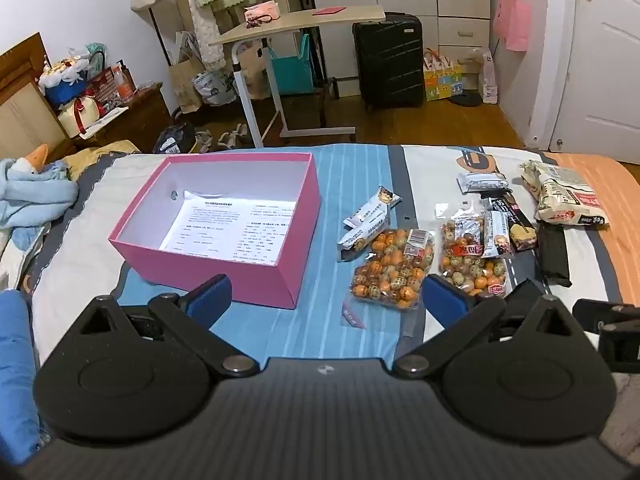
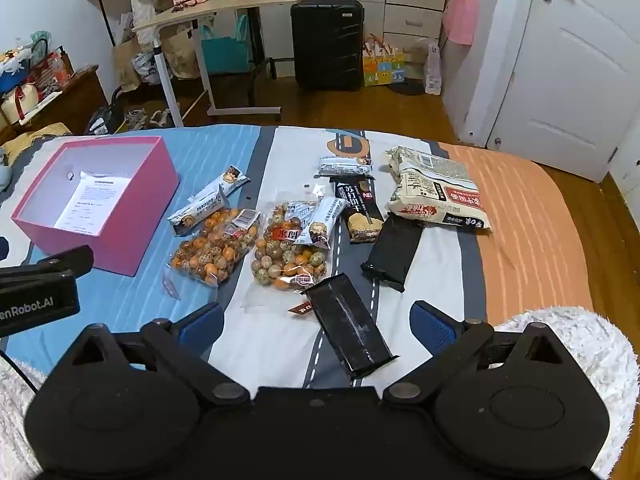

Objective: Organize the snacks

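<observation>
A pink box [image 1: 224,216] stood open toward the left side of the bed [image 1: 320,328], a printed sheet [image 1: 232,228] lying flat on its white floor. Just to the right of the box, two slim white snack bars [image 2: 208,204] lay end to end on the blue striped part of the cover, the nearer one touching the top of a clear bag of orange and speckled balls [image 2: 212,248]. A second bag of the same balls [image 2: 288,252] lay beside the first, near the middle of the bed, with another white bar [image 2: 324,224] resting across its upper right corner. Behind these sat a short white wrapped bar [image 2: 346,166], and a dark cracker packet [image 2: 360,212] ran down from it. Farther right, a big pale noodle pack [image 2: 436,192] lay where the white cover met the orange stripe, its lower edge touching a black packet [image 2: 394,252]. Another black packet [image 2: 348,328] lay tilted near the front edge of the bed.

The left gripper [image 1: 326,300] hung above the front edge, just before the box, fingers spread wide and holding nothing. The right gripper [image 2: 316,322] was likewise wide open and empty, the near black packet lying between its blue pads [image 2: 432,326].
</observation>
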